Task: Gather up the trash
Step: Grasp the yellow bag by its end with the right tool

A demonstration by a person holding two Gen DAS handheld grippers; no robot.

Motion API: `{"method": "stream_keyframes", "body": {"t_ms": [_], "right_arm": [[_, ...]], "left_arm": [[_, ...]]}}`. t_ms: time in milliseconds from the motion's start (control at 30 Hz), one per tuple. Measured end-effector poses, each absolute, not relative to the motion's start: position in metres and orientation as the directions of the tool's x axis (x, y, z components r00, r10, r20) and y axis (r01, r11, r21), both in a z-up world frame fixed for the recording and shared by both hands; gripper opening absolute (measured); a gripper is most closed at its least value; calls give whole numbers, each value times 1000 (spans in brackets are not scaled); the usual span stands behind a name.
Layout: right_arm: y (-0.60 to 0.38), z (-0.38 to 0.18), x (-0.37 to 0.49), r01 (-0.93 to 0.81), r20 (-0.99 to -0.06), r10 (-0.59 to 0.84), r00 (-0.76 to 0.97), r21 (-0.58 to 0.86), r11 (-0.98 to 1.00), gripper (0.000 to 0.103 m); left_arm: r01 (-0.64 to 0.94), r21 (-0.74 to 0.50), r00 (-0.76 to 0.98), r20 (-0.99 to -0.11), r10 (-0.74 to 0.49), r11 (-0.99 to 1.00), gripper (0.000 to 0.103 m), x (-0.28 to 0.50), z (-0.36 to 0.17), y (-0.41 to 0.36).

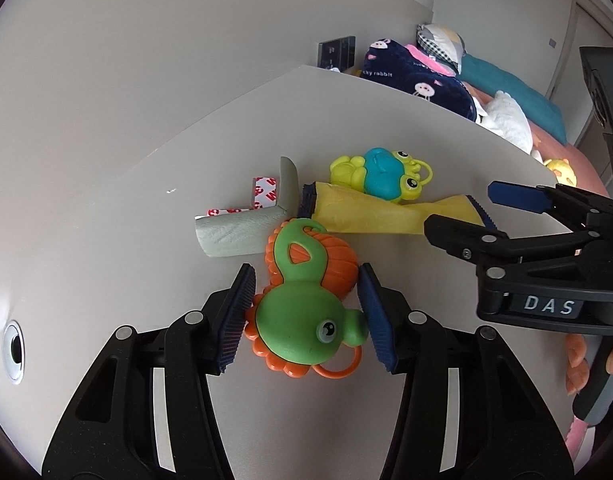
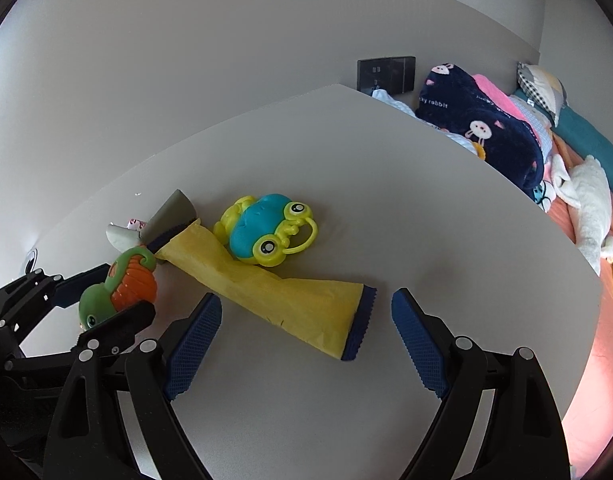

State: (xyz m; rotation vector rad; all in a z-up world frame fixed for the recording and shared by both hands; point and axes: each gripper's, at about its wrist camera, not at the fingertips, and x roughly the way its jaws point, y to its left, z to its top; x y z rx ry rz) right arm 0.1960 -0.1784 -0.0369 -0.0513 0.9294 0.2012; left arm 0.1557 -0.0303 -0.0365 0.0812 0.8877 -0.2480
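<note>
— Where's the left gripper (image 1: pixel 304 316) right now?

— Low over the white table (image 1: pixel 106 240), its blue pads (image 1: pixel 236 320) spread wide either side of the green and orange toy (image 1: pixel 306 300). They sit just beside it, though I can't tell if they touch.

— And the right gripper (image 2: pixel 300 344)?

— Parted as well, holding nothing. The near end of the yellow wrapper (image 2: pixel 266 292) lies flat between its fingers, dark blue serrated edge toward it.

— Anything else there?

— A yellow and teal frog toy (image 2: pixel 266 228) rests against the wrapper's far side, and a curled grey strip (image 1: pixel 242 228) with red-and-white backing lies behind the green toy. A bed (image 2: pixel 586 200) piled with blankets lies beyond the table.
</note>
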Motion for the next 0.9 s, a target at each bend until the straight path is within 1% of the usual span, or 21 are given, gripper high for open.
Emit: {"method": "stream_keyframes", "body": {"t_ms": [200,333,433,500,533,567,600,633,667,700,800,900], "right_arm": [[-160,-46,204,-263,-819,122,561,-37,964,87],[-154,-46,203,-329,-832,136,537,-59,943,87],[-152,-49,204,-377,-852,163,497,-43,925,87],[-148,-54,207,-400,-872,147,468,-60,915,87],[-148,-54,206,-403,-867,153,474,-59,913,84],[-149,-54,205,-409,-867,167,469,-45,911,73],[-150,-53,204,-418,-869,204,450,-3,908,55],[-151,-51,203,-417,-867,212,452,5,909,51],[-151,-51,201,-418,-868,204,452,-4,908,41],[-151,-50,198,-424,-868,208,451,-4,906,27],[-152,-49,188,-426,-869,214,446,5,905,21],[-157,-48,178,-419,-867,229,443,26,908,19]], "left_arm": [[237,-37,604,-777,-177,971,52,156,-35,-20],[224,-31,612,-773,-165,974,52,153,-32,-15],[214,-45,614,-771,-170,976,52,147,-30,-12],[207,-46,612,-773,-166,977,52,142,-29,-10],[203,-48,611,-774,-165,978,52,139,-28,-9],[200,-48,611,-775,-163,979,52,137,-28,-7],[196,-46,612,-775,-159,980,52,135,-26,-6],[189,-44,614,-774,-153,981,52,133,-25,-5],[182,-47,615,-774,-151,982,52,131,-24,-3],[177,-52,615,-774,-152,983,52,129,-23,-2],[168,-51,617,-773,-145,984,52,120,-19,0],[166,-52,623,-768,-145,985,52,111,-16,-1]]}}
